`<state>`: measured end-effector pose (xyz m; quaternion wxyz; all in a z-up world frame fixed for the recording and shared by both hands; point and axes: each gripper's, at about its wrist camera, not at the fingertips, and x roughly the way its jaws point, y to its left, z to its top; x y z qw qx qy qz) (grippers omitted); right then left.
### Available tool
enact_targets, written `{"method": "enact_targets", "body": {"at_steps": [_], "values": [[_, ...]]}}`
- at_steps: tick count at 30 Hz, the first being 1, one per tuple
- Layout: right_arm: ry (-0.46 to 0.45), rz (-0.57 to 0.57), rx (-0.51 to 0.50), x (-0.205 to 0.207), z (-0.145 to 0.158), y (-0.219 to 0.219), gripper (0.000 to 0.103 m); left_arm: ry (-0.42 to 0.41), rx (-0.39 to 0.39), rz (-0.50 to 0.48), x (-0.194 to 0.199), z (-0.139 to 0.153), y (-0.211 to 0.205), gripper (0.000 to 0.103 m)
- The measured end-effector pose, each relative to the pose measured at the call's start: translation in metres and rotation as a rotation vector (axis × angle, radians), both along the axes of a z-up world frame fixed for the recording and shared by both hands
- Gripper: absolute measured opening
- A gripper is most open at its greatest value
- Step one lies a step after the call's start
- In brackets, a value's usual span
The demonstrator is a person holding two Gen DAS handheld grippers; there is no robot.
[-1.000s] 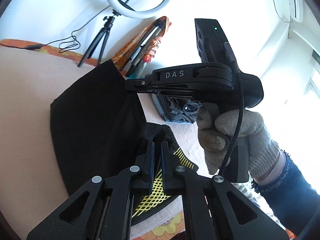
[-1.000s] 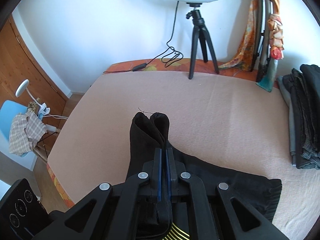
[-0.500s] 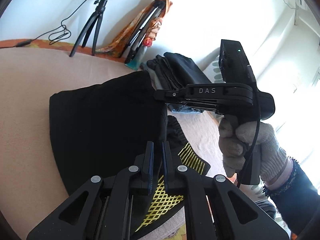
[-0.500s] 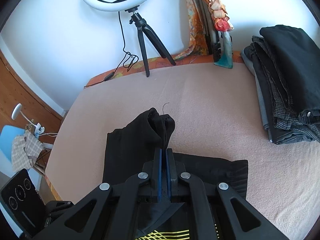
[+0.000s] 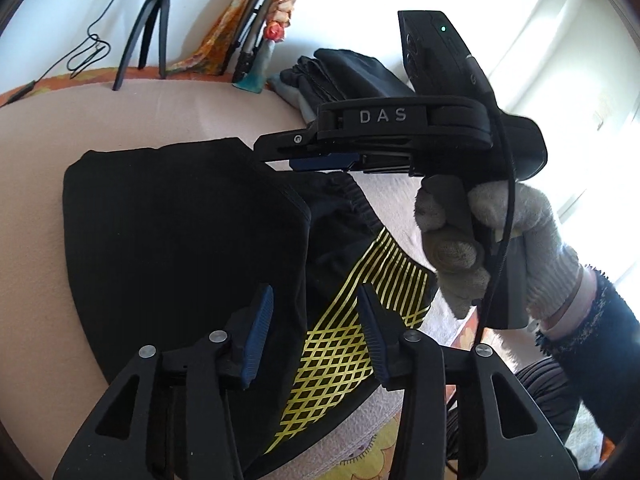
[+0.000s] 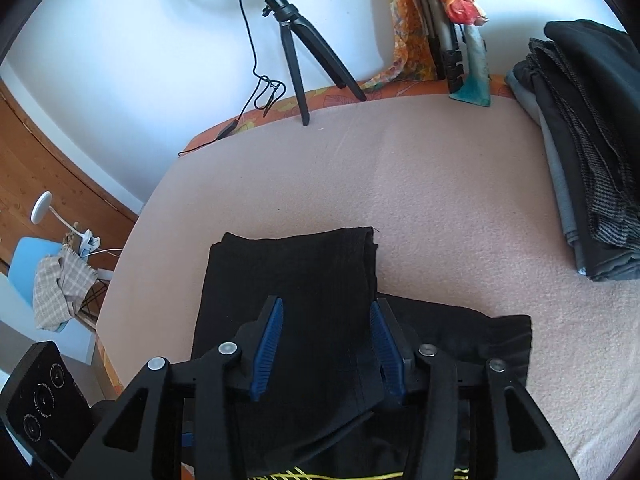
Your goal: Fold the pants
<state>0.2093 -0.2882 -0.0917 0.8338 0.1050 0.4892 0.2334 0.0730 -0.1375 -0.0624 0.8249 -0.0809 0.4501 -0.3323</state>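
Black pants (image 5: 180,240) with a yellow grid print (image 5: 344,340) lie on the pink bed cover, the legs folded over the waist part; they also show in the right wrist view (image 6: 296,280). My left gripper (image 5: 316,328) is open and empty, just above the fold's near edge. My right gripper (image 6: 326,344) is open and empty above the folded legs; in the left wrist view it (image 5: 280,152) hangs over the fold's far corner, held by a gloved hand (image 5: 480,236).
A stack of folded dark clothes (image 6: 588,160) lies at the bed's right side. A ring light tripod (image 6: 300,56) and a teal stand (image 6: 474,80) stand at the far edge. A chair with a checked cloth (image 6: 56,284) is beyond the left edge.
Both grippers were shut on the pant legs and carried them over the waist part. Now both have opened and let go, and the fold lies flat.
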Motion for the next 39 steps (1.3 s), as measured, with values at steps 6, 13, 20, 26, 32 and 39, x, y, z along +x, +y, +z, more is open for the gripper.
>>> {"method": "enact_targets", "body": {"at_steps": [6, 13, 20, 26, 32, 39], "values": [[0.053, -0.08, 0.099, -0.014, -0.017, -0.04, 0.049, 0.027, 0.155, 0.033, 0.015, -0.026, -0.024, 0.055], [0.048, -0.109, 0.151, -0.011, -0.016, -0.052, 0.051, -0.005, 0.083, 0.031, 0.026, -0.032, -0.012, 0.008], [0.049, -0.088, 0.154, 0.012, -0.018, -0.036, 0.063, 0.032, -0.05, 0.105, 0.033, -0.024, 0.011, 0.006], [0.084, 0.004, 0.065, 0.024, -0.028, -0.005, 0.062, 0.012, -0.035, 0.068, 0.019, -0.017, 0.011, 0.007], [0.103, -0.077, 0.093, -0.027, -0.016, -0.032, 0.062, -0.016, -0.018, 0.056, 0.005, -0.007, 0.022, 0.026], [0.292, -0.111, 0.255, -0.062, -0.053, -0.037, 0.057, -0.053, 0.14, -0.066, -0.008, -0.012, -0.008, 0.041]]}}
